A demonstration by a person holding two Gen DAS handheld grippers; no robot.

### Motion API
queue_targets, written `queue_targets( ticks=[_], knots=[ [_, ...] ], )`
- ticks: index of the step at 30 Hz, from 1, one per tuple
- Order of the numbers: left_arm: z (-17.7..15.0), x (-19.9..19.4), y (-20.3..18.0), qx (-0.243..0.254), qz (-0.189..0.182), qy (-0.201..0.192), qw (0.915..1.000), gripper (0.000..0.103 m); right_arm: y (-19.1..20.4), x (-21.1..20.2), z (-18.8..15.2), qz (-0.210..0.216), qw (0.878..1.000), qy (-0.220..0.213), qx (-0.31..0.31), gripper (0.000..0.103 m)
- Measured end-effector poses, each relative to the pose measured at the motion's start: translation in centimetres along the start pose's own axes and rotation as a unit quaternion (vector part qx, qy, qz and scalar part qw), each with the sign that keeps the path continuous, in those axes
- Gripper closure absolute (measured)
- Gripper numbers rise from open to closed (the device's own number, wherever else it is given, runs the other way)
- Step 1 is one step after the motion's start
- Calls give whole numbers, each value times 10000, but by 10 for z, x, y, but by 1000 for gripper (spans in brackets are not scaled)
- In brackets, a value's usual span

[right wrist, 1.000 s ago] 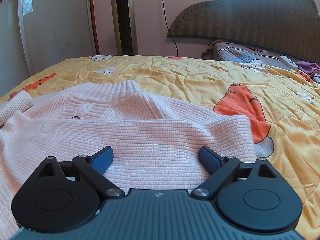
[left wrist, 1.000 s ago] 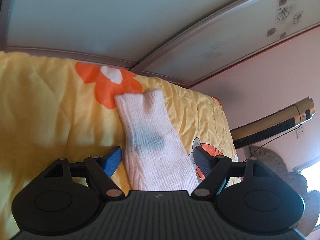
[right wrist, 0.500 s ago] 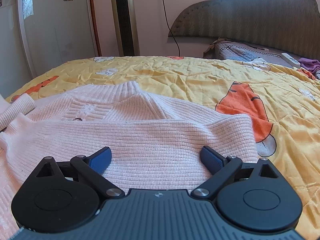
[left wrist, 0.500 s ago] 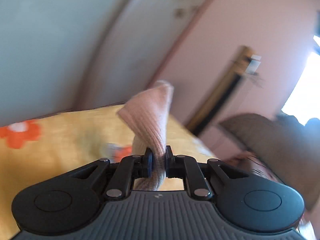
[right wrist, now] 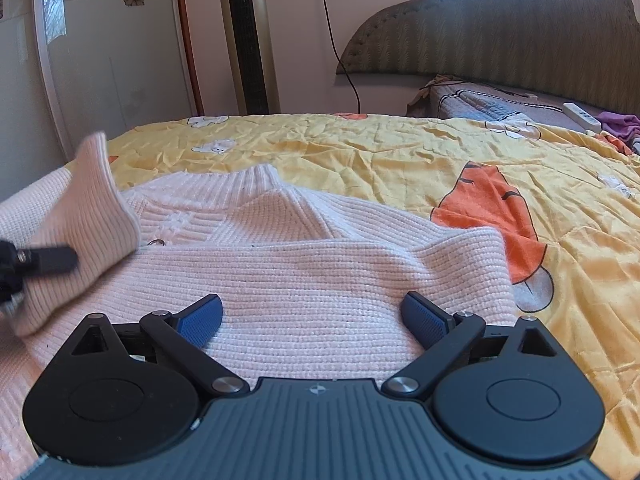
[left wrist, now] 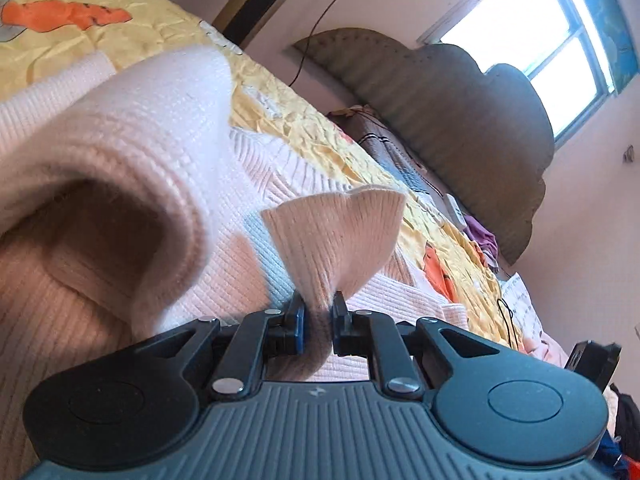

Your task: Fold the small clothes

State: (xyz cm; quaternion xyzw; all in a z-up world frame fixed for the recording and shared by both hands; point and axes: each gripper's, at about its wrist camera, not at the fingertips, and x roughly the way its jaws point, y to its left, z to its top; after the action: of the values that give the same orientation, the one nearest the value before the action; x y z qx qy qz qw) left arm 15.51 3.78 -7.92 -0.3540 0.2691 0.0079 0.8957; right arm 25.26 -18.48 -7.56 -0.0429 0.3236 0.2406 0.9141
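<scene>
left gripper point(left wrist: 318, 312) pinches the sleeve cuff point(left wrist: 340, 236), jaws opening slightly; right gripper point(right wrist: 312, 316) gapes over the sweater point(right wrist: 320, 280).

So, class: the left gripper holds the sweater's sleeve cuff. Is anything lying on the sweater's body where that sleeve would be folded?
Nothing visible. The left gripper pinches the cuff; the sweater's body ahead is bare knit.

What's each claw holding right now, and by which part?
The left claw pinches the pink sweater by the ribbed cuff at the end of its sleeve. The right claw is open over the sweater's body and holds nothing.
</scene>
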Motion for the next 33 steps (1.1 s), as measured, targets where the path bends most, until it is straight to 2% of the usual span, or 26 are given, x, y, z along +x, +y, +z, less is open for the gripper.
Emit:
queue_targets(
  ticks=[3, 9, 11, 12, 13, 14, 15, 16, 17, 18, 20, 22, 23, 25, 27, 28, 30, 31, 33],
  knots=[
    [-9, 3, -5, 423, -13, -126, 9990, 88, -1, -1, 0, 17, 10000, -10, 26, 7],
    [-11, 0, -10, 541, -30, -136, 9984, 88, -2, -1, 4, 54, 9999, 105, 31, 3],
    [-10, -4, -13, 709, -113, -143, 9973, 87, -8, -6, 16, 164, 9980, 237, 558, 3],
    [-11, -5, -15, 787, -184, -123, 9967, 81, -15, -11, 24, 339, 9933, 252, 1077, 1],
    [-11, -5, -17, 873, -305, -108, 9957, 69, -24, -17, 30, 656, 9832, 252, 1687, 3],
    [-12, -6, -18, 926, -468, -96, 9946, 62, -31, -20, 34, 1087, 9675, 285, 2266, 3],
    [-12, -7, -18, 977, -659, -86, 9930, 43, -36, -20, 37, 1546, 9478, 397, 2759, 2],
    [-12, -8, -19, 1036, -796, -77, 9914, 31, -38, -17, 38, 1911, 9294, 574, 3105, 2],
    [-13, -8, -20, 1088, -845, -63, 9904, 29, -37, -10, 39, 2195, 9119, 829, 3366, 2],
    [-14, -9, -21, 1113, -868, -65, 9900, 29, -32, -4, 39, 2346, 9009, 1081, 3488, 2],
    [-14, -14, -21, 1075, -862, -122, 9904, 29, -21, 7, 37, 2324, 8952, 1460, 3512, 2],
    [-14, -32, -21, 1021, -804, -316, 9910, 29, -11, 14, 32, 2239, 8941, 1613, 3528, 2],
    [-15, -45, -20, 958, -867, -514, 9903, 27, -8, 16, 30, 2179, 8963, 1634, 3499, 2],
    [-17, -71, -13, 774, -878, -942, 9886, 8, -4, 14, 31, 2123, 9038, 1602, 3354, 3],
    [-16, -88, -3, 423, -705, -1204, 9893, 5, -2, 10, 33, 2041, 9102, 1598, 3231, 6],
    [-13, -93, 4, 183, -708, -1185, 9903, 5, -3, 8, 31, 2014, 9107, 1597, 3233, 6],
    [-9, -100, 22, -597, -700, -1165, 9889, 5, -5, 3, 27, 2010, 9093, 1573, 3286, 5],
    [-8, -102, 33, -1048, -667, -1160, 9855, 5, -8, 2, 23, 2056, 9059, 1589, 3344, 4],
    [-6, -100, 56, -1960, -751, -1034, 9723, 5, -7, 1, 16, 2182, 8991, 1685, 3400, 3]
  ],
)
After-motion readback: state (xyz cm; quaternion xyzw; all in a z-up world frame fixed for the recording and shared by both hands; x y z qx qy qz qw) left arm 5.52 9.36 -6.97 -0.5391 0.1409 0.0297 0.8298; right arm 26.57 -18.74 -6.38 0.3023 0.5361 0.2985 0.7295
